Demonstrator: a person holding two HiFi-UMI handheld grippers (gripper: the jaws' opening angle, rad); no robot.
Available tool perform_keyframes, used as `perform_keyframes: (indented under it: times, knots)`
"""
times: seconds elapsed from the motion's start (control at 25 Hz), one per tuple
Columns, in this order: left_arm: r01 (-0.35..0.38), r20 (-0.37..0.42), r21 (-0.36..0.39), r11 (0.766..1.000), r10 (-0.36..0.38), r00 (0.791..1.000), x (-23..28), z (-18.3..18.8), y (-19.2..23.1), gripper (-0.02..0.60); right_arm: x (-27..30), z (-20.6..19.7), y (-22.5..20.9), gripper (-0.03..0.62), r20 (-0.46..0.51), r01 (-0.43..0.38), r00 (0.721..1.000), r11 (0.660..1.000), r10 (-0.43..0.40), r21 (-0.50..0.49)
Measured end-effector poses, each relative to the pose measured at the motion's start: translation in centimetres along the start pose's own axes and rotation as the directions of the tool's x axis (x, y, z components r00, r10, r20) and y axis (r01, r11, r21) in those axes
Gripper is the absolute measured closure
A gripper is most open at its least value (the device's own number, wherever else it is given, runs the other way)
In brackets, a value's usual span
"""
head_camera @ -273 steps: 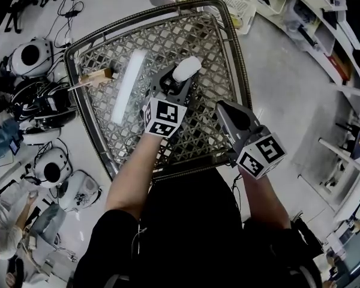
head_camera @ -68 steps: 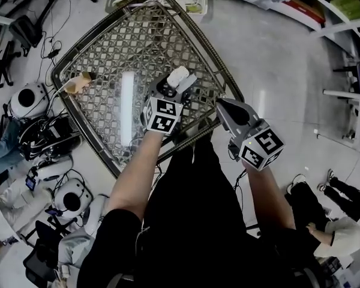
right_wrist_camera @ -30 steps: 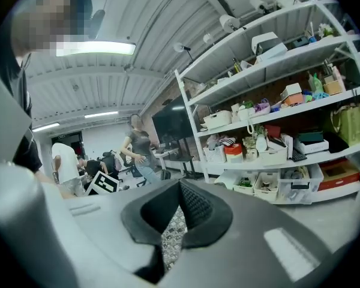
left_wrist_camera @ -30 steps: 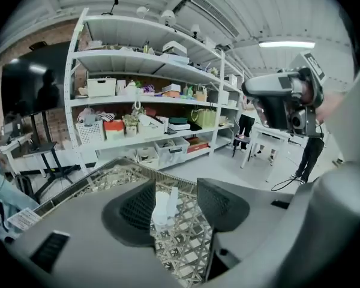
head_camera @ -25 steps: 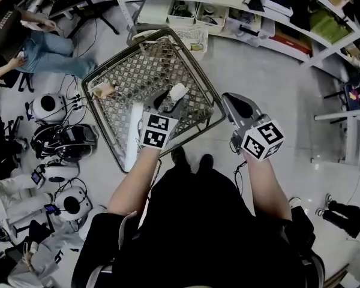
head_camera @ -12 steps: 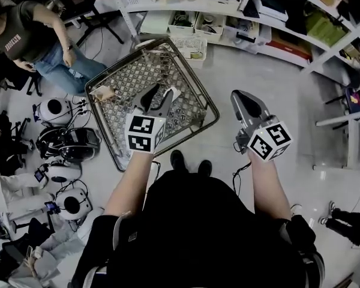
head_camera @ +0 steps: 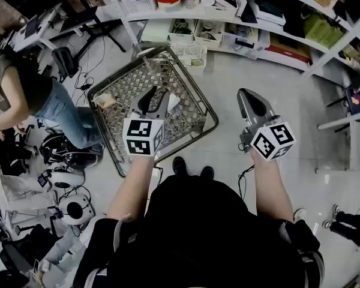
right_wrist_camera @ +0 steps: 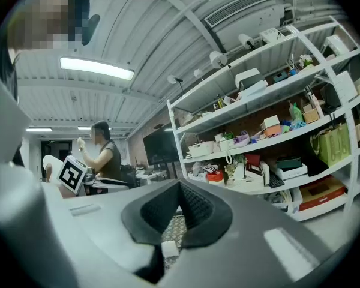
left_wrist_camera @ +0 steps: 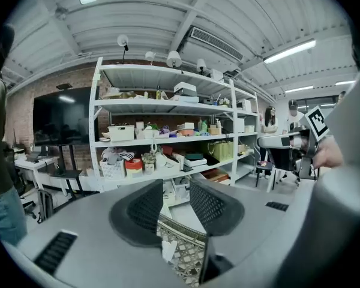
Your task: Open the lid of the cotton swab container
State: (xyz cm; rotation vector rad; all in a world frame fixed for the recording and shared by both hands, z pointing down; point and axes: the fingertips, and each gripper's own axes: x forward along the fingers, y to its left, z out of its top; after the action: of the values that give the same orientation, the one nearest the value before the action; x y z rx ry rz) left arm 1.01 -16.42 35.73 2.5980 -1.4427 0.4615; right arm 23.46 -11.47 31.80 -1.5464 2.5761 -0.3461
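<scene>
The white cotton swab container lies far below on the wire-mesh table. It shows small and low between the jaws in the left gripper view and in the right gripper view. My left gripper hangs high above the table, level with the shelves. Its jaws are closing with a gap still between the pads and nothing in it. My right gripper is off the table's right side, over the floor, shut and empty. Whether the container's lid is up I cannot tell.
A tan wooden item lies at the table's left corner. White shelving with boxes and baskets runs along the back. A person in jeans stands at the left. White round devices and cables lie on the floor there.
Both grippers have risen well above the mesh table, which now looks smaller. The white container stays on the mesh. The left jaws have narrowed. The person at the left has moved closer.
</scene>
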Motion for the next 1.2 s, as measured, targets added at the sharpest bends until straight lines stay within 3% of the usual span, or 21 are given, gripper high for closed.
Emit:
perform_keyframes:
  times: [0.4,0.76,1.2]
  knots:
    - [0.004,0.022,0.008,1.0,-0.004,1.0,0.3,0.3,-1.4,0.575,0.9,0.5,1.7,0.586,0.0,-0.044,0.999,0.998,0.044,-0.046]
    - [0.051,0.007,-0.008,0.999,-0.051,0.999,0.8,-0.5,-3.3,0.575,1.3,-0.6,2.9,0.586,-0.033,-0.043,0.999,0.997,0.041,-0.067]
    - [0.015,0.012,-0.021,1.0,-0.015,1.0,0.5,0.1,-1.3,0.575,1.5,-0.6,3.4,0.586,-0.051,-0.036,0.998,0.996,0.032,-0.087]
